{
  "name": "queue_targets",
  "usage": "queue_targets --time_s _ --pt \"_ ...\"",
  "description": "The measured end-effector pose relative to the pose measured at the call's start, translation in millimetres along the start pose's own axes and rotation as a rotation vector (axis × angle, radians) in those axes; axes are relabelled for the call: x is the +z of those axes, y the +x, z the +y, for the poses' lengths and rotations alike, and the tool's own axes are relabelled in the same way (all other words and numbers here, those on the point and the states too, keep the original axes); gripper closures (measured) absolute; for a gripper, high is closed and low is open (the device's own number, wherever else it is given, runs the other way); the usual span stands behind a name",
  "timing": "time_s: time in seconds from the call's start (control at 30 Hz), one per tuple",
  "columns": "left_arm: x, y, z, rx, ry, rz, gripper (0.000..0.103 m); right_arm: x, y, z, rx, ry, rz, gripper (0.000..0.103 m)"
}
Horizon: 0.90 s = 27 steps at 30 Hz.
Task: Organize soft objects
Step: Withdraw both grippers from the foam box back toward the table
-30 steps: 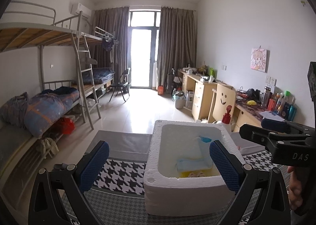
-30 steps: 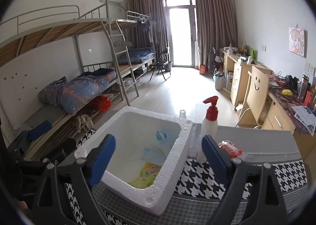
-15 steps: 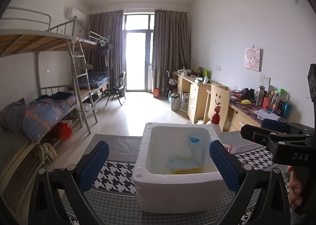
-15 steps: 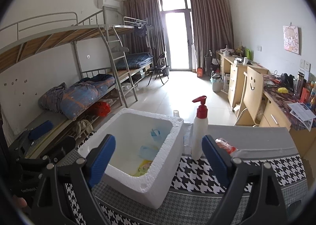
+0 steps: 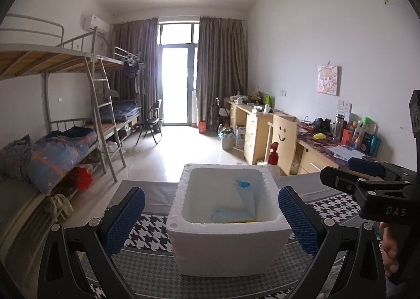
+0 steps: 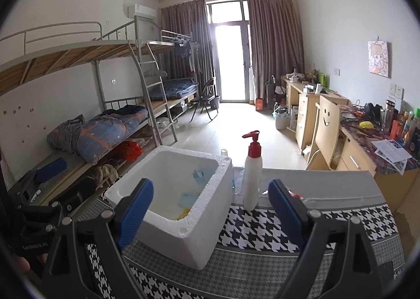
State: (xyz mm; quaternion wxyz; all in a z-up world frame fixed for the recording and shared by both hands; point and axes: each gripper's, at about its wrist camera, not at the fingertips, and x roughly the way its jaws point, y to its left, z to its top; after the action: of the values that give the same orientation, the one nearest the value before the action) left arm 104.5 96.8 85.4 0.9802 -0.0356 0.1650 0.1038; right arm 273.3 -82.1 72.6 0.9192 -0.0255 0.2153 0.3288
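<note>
**Both grippers empty, soft items in the foam box**

Landmark: white foam box (image 5: 227, 244) on the houndstooth table cloth (image 6: 262, 228).

- Left gripper (image 5: 210, 220): jaws spread wide, nothing between them. Blue pads sit either side of the box in view, held above the cloth on the near side of the box.
- Right gripper (image 6: 210, 212): jaws released too, empty. It is to the right of the box, looking across the box's near right corner.
- Soft items (image 5: 236, 209): light blue and yellow pieces lying in the bottom of the box; can't tell how many.
- Pump bottle (image 6: 252, 175), white with red top: upright just beside the box's right wall.
- Small red-and-clear packet (image 6: 295, 195): on the table beyond the bottle, partly hidden by the right gripper's pad.
</note>
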Motion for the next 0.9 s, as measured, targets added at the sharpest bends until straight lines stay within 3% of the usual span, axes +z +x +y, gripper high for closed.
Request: queue_targets --time_s 0.9 --pt "-10 -23 -25 -0.073 0.038 -0.021 0.001 -15 -33 -11 -0.053 0.008 -0.035 0.011"
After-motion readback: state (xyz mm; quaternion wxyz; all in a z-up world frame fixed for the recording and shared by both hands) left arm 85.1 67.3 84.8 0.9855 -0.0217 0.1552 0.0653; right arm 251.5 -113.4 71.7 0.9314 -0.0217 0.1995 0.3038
